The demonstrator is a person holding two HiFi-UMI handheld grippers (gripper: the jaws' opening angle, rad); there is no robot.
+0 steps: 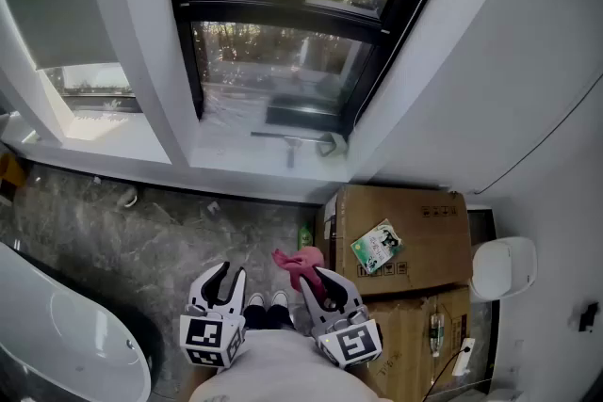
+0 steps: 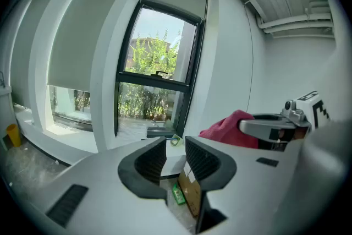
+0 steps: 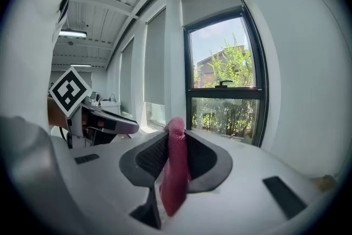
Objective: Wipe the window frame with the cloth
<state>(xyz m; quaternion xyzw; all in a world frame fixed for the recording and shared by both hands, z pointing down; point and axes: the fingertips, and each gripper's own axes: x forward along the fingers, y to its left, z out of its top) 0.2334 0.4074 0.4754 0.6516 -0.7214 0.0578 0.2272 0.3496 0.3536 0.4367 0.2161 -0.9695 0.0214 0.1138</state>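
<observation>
A pink cloth (image 3: pixel 175 165) is pinched between the jaws of my right gripper (image 3: pixel 176 158), which is shut on it; the cloth (image 1: pixel 300 264) sticks out past that gripper (image 1: pixel 323 282) low in the head view, and shows as a pink bunch (image 2: pixel 231 129) at the right of the left gripper view. My left gripper (image 2: pixel 175 158) stands open with nothing between its jaws, held beside the right one (image 1: pixel 226 282). The black window frame (image 1: pixel 283 9) is well ahead of both, above a white sill (image 1: pixel 236 155).
A squeegee (image 1: pixel 292 141) lies on the sill. Cardboard boxes (image 1: pixel 415 240) stand to the right below the window, with a green packet (image 1: pixel 377 245) on top. A white tub rim (image 1: pixel 57 334) curves at lower left. A grey stone floor (image 1: pixel 141 231) spreads between.
</observation>
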